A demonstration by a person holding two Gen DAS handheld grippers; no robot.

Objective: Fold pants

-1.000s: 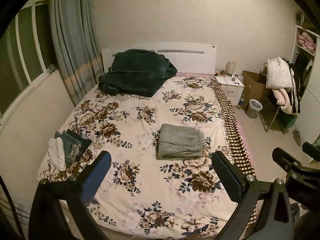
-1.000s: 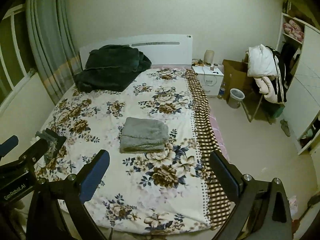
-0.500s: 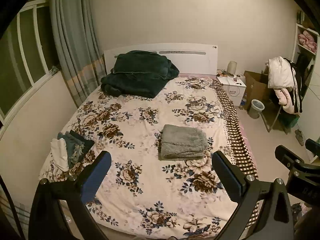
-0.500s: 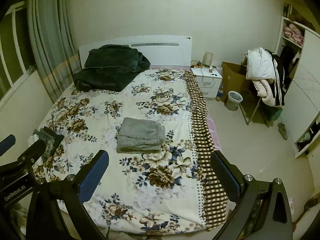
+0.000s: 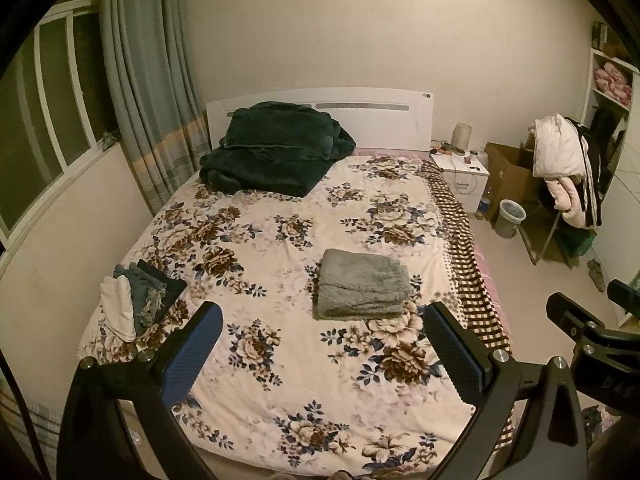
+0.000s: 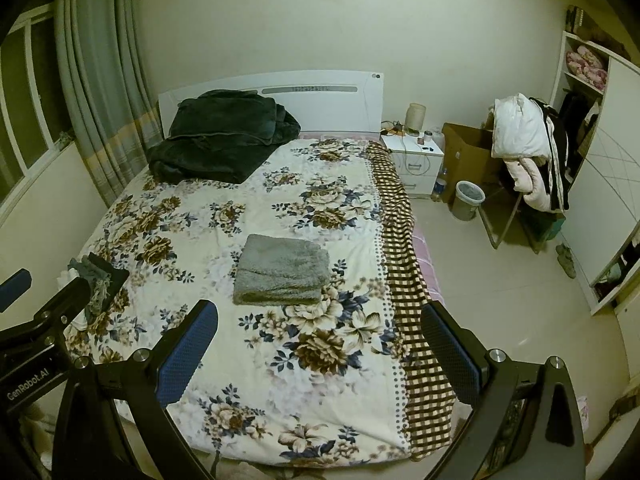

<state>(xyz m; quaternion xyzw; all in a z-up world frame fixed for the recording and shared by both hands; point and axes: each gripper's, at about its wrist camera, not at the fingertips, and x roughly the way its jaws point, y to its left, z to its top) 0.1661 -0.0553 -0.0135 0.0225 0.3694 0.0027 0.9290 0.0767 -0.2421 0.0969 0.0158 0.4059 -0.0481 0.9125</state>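
Your left gripper (image 5: 322, 344) is spread wide with nothing between the blue pads (image 5: 192, 356); it hangs over the foot of the bed, off the fabric. Your right gripper (image 6: 320, 346) is in the same condition: jaws far apart, empty, above the foot end and nearer the bed's right side. Judgement: both are held back and high because there is no grasp in hand.

Task item: the grey fleece pants (image 5: 362, 284) lie at 12 o'clock from the left gripper, just beyond the fingertips in that view, and at 11 o'clock from the right gripper. They already form a squared, layered block, edges roughly parallel to the bed sides, thick fold edge facing you. Judgement: the fold looks complete or nearly so; it sits mid-bed so both grippers can reach it.

Edges: checked trim (image 6: 400, 248) marks the bed's right drop-off at 1 o'clock of the pants, near but not touching. The floral bedspread (image 5: 280, 380) is open all round the block.

Obstacles: small stack of folded clothes (image 5: 138, 300) at 9 o'clock, near the left edge, well apart from the pants. Dark green blanket (image 5: 276, 152) at the headboard (image 5: 380, 116), 12 o'clock, well apart. Nightstand (image 6: 414, 160) and waste bin (image 6: 466, 200) stand on the floor at 2 o'clock.
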